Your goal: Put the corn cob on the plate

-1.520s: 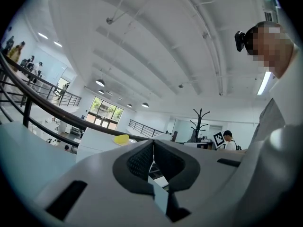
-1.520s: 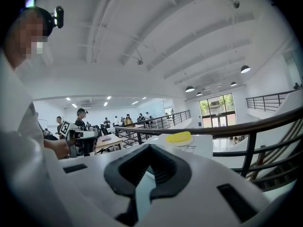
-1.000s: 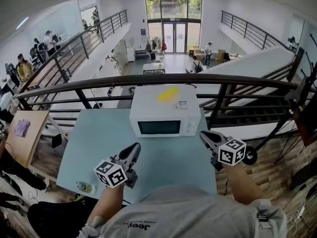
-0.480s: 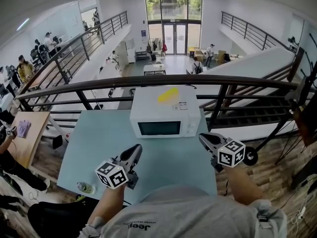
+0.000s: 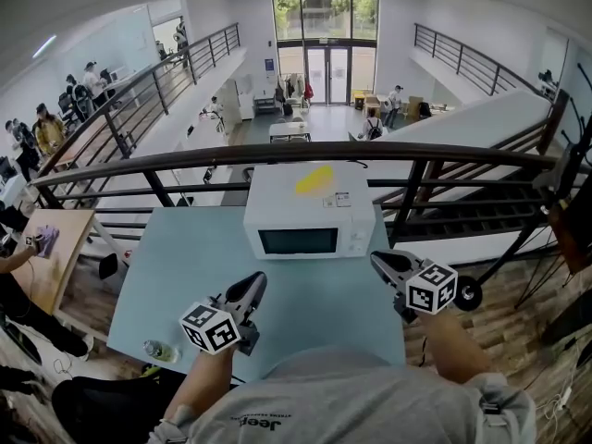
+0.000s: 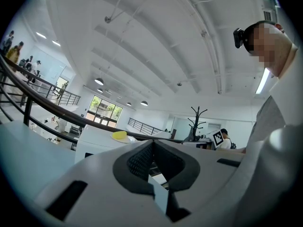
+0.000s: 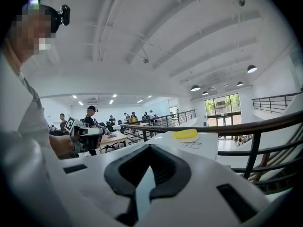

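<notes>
Microwave [image 5: 308, 220]: white, door closed. We take it as our reference.
Table [image 5: 185, 266]: pale blue. The microwave stands toward its far edge, near the middle.
Corn cob [image 5: 314, 176]: yellow, lying on top of the microwave, toward the middle of the roof.
Plate [image 7: 191, 139]: in both gripper views we see a pale flat disc under the cob on the microwave top. In the head view we can't separate it from the white casing.
Left gripper [image 5: 254, 281]: in front of the microwave, left of its door, over the table and clear of the casing. We read the jaws as closed together with nothing between the pads.
Right gripper [image 5: 377, 258]: in front of the microwave's right front corner, near it but not touching. Pads meet the same way and we see nothing gripped.
Gripper aim: both point toward the microwave. The cob sits above and beyond both sets of tips, well apart from them.
Railing [image 5: 277, 155]: dark handrail running right behind the microwave.
Behind the railing: open hall below, with people at desks left of the microwave.
</notes>
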The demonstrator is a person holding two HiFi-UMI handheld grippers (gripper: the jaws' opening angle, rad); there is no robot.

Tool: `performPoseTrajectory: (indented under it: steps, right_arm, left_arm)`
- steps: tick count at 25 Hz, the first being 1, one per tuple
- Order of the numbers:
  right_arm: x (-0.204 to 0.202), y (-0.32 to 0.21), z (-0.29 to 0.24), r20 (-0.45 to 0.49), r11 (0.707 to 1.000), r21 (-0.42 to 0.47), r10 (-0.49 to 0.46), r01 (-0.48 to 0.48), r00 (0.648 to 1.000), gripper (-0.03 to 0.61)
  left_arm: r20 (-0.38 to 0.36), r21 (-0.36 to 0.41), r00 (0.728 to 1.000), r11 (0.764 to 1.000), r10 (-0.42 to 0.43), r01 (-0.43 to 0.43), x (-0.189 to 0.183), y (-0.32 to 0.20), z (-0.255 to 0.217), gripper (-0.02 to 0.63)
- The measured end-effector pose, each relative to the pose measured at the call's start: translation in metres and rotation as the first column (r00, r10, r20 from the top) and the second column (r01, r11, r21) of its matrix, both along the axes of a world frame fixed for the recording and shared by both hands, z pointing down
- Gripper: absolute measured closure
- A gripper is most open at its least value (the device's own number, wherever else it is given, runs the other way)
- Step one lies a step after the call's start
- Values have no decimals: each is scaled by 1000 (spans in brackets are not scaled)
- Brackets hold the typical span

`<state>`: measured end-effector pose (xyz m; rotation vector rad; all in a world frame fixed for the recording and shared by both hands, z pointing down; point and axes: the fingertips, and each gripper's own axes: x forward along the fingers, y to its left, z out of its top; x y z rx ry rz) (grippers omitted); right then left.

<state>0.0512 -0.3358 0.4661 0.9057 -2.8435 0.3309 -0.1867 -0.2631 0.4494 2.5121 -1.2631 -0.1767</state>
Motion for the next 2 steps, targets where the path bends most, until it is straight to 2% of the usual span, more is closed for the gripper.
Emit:
performPoseTrajectory:
  steps: [2]
  right_arm:
    - [0,0,-1,0,1000,2,-4,4,1000,563]
  left_arm:
    - [0,0,1000,1000,1,-1,1,0,0,595]
